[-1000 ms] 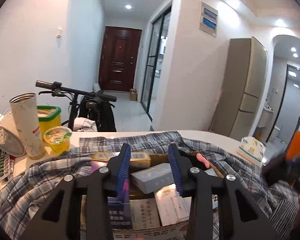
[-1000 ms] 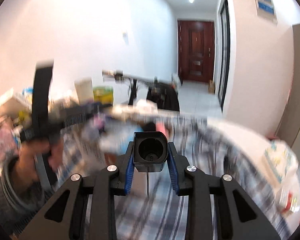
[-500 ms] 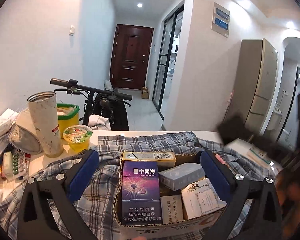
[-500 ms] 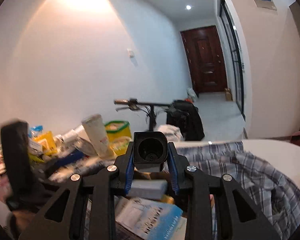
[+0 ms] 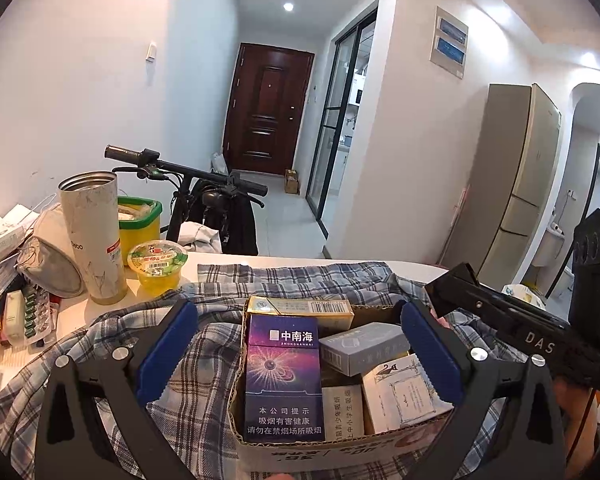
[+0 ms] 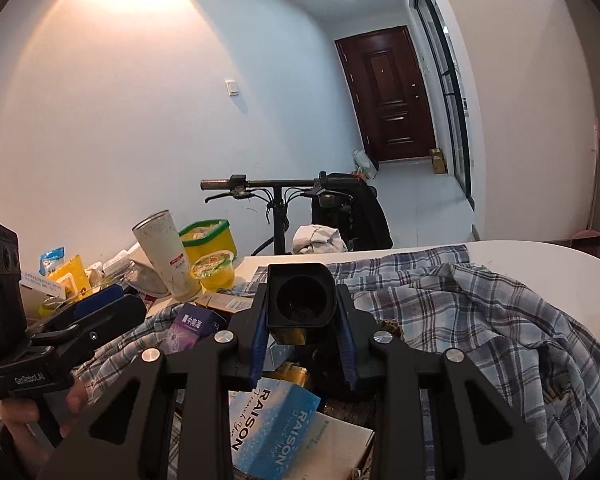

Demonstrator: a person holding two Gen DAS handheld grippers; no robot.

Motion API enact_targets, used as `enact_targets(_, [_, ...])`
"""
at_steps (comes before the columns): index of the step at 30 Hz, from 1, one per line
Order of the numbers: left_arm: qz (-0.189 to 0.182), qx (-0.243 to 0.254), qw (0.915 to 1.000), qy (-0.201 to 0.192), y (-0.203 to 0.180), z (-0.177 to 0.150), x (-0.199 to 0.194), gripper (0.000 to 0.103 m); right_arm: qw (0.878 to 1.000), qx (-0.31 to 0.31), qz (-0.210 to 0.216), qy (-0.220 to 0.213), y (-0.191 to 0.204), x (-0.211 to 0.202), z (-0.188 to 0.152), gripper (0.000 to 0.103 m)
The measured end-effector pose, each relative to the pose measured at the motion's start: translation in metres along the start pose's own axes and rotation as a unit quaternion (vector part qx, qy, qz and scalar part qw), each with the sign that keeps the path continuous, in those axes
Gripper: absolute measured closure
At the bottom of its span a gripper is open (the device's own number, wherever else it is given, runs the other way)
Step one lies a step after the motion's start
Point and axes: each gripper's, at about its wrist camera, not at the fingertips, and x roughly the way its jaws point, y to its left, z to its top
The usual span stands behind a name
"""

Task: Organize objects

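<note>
In the left wrist view my left gripper stands wide open, nothing between its blue pads. Just beyond its fingers sits a cardboard box holding several packs: an upright purple pack, a gold one, a grey one and a white one. My right gripper is shut on a black square cup, held over the box above a blue RAISON pack. Its tip shows at the box's right.
The box rests on a plaid shirt spread over a white table. At the left stand a tall tumbler, a yellow tub with a green rim, a jelly cup, a mask and blister packs. A bicycle stands behind the table.
My left gripper's jaws have spread wide off the purple pack, which now stands in the box. My right gripper has swung left over the box, still holding the black cup.
</note>
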Motion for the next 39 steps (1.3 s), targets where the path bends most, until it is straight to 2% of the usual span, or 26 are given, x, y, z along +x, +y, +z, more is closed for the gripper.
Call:
enact_targets(6, [-0.003, 0.005, 1.0, 0.003, -0.003, 0.0, 0.0, 0.0, 1.0, 0.014, 0.001, 0.017, -0.003, 0.005, -0.004, 0.073])
enact_targets(7, [-0.005, 0.005, 1.0, 0.003, -0.003, 0.0, 0.0, 0.0, 1.0, 0.015, 0.0, 0.018, -0.004, 0.005, -0.005, 0.07])
enact_targets(8, [-0.007, 0.004, 1.0, 0.002, -0.002, 0.0, 0.0, 0.0, 1.0, 0.014, -0.004, 0.016, -0.004, 0.004, -0.004, 0.065])
enact_targets(10, [-0.011, 0.002, 0.9999, 0.002, -0.002, 0.001, -0.001, 0.0, 1.0, 0.016, -0.009, 0.006, -0.004, 0.001, -0.004, 0.031])
enact_targets(12, [-0.013, 0.0, 0.9999, 0.0, -0.002, 0.001, -0.002, 0.0, 1.0, 0.024, -0.012, -0.007, -0.004, -0.004, -0.004, 0.02])
enact_targets(14, [-0.014, -0.001, 0.9999, -0.002, -0.002, 0.001, -0.003, 0.0, 0.999, 0.025, -0.015, -0.014, -0.005, -0.007, -0.003, 0.017])
enact_targets(17, [-0.016, -0.005, 0.9999, -0.005, 0.0, 0.002, -0.004, 0.0, 0.999, 0.028, -0.028, -0.023, -0.006, -0.01, -0.002, 0.006])
enact_targets(21, [-0.012, -0.005, 0.9998, -0.012, -0.001, 0.003, -0.006, 0.0, 0.999, 0.034, -0.026, -0.03, -0.006, -0.013, -0.001, 0.0])
enact_targets(27, [-0.01, -0.002, 0.9999, -0.004, -0.003, 0.003, -0.006, 0.0, 0.998, 0.012, -0.039, -0.043, 0.005, -0.017, 0.0, 0.0])
enact_targets(31, [-0.021, 0.004, 0.9998, 0.005, -0.007, 0.002, -0.005, 0.0, 0.997, -0.011, -0.055, -0.045, 0.015, -0.023, 0.004, 0.0])
enact_targets(32, [-0.021, 0.008, 0.9997, 0.006, -0.009, 0.002, -0.005, 0.0, 0.998, -0.006, -0.048, -0.043, 0.017, -0.026, 0.006, 0.001])
enact_targets(34, [-0.03, 0.009, 0.9995, 0.005, -0.01, 0.003, -0.009, 0.0, 0.998, 0.015, -0.03, -0.05, 0.019, -0.041, 0.013, 0.0])
enact_targets(36, [-0.033, 0.011, 0.9994, -0.003, -0.012, 0.004, -0.013, 0.0, 0.997, 0.015, 0.011, -0.072, 0.026, -0.064, 0.019, 0.0])
enact_targets(39, [-0.045, 0.006, 0.999, -0.006, -0.012, 0.006, -0.017, 0.0, 0.994, -0.019, -0.015, -0.106, 0.043, -0.103, 0.024, 0.0])
